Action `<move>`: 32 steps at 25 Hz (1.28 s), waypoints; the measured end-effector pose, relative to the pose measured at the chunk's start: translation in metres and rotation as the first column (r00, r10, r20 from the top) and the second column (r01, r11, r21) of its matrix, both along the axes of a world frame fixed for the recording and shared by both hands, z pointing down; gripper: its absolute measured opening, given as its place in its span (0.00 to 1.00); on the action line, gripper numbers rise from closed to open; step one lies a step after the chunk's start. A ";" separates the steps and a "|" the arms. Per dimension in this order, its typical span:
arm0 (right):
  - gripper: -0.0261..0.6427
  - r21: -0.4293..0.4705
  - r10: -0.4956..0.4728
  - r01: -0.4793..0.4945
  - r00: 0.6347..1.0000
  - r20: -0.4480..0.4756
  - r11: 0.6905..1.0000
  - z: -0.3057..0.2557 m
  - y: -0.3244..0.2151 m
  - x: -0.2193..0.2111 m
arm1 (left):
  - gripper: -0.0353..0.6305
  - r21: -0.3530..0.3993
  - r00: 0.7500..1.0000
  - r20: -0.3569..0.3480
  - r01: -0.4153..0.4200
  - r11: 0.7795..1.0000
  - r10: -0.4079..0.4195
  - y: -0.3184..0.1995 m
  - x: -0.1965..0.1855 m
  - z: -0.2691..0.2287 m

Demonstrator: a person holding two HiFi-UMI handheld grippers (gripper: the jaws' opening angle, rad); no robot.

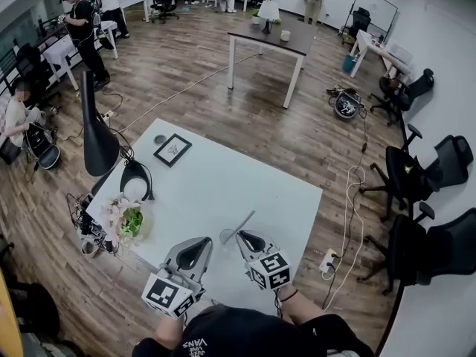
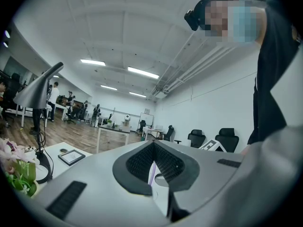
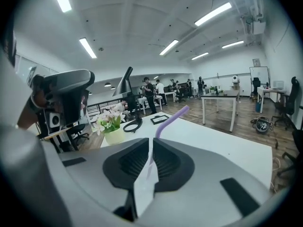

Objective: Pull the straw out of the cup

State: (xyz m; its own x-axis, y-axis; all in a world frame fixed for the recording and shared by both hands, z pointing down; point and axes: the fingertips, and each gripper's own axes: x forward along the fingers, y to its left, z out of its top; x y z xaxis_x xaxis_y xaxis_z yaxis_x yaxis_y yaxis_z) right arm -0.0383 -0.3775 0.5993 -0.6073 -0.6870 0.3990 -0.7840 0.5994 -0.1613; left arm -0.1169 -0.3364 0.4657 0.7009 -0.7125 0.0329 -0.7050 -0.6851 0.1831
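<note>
Hidden bits round cup (image 1: 225, 236)
Cup mostly behind L gripper (image 2: 152, 146), grip on it unclear; straw (image 3: 166, 122) btm lost inside R gripper (image 3: 151, 142); person (image 1: 245, 333), nearer than cup, cut by edge.

Lamp (image 1: 99, 143), flowers (image 1: 128, 220) on table (image 1: 245, 184) L edge; frame (image 1: 172, 149) behind; cup (image 1: 226, 236) near front.

The head camera looks steeply down from the near edge of the surface (image 1: 223, 177); cameras on the left tool (image 1: 204, 242) and right tool (image 1: 242, 235) sit close behind their jaws, facing far across it.
</note>
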 end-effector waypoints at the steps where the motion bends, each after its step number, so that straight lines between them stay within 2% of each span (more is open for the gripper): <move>1: 0.07 -0.010 -0.003 0.003 1.000 -0.003 1.000 0.003 0.000 0.000 | 0.06 0.000 1.000 0.000 0.000 1.000 0.000 0.000 0.000 0.000; 5: 0.07 -0.041 0.005 -0.005 1.000 -0.010 0.999 0.011 -0.001 0.000 | 0.06 -0.002 1.000 -0.001 0.005 1.000 -0.005 -0.001 -0.001 0.002; 6: 0.10 -0.050 0.007 -0.007 1.000 -0.008 0.999 0.012 -0.002 0.000 | 0.06 -0.003 1.000 -0.001 0.007 1.000 -0.007 -0.001 -0.001 0.002; 8: 0.26 -0.061 0.003 -0.003 1.000 -0.003 0.998 0.014 -0.003 -0.002 | 0.05 -0.005 1.000 -0.001 0.010 1.000 -0.010 -0.001 -0.002 0.002; 26: 0.25 -0.054 0.000 0.000 1.000 0.008 0.999 0.017 -0.022 -0.012 | 0.06 -0.011 0.999 -0.003 0.036 0.999 -0.036 0.004 -0.011 0.006; 30: 0.14 -0.045 0.001 -0.001 1.000 0.004 0.999 0.017 -0.022 -0.013 | 0.06 -0.009 0.999 -0.004 0.034 0.999 -0.034 0.006 -0.010 0.005; 32: 0.12 -0.039 0.000 0.001 1.000 0.008 0.999 0.015 -0.022 -0.013 | 0.06 -0.009 0.999 -0.004 0.035 0.999 -0.036 0.006 -0.011 0.004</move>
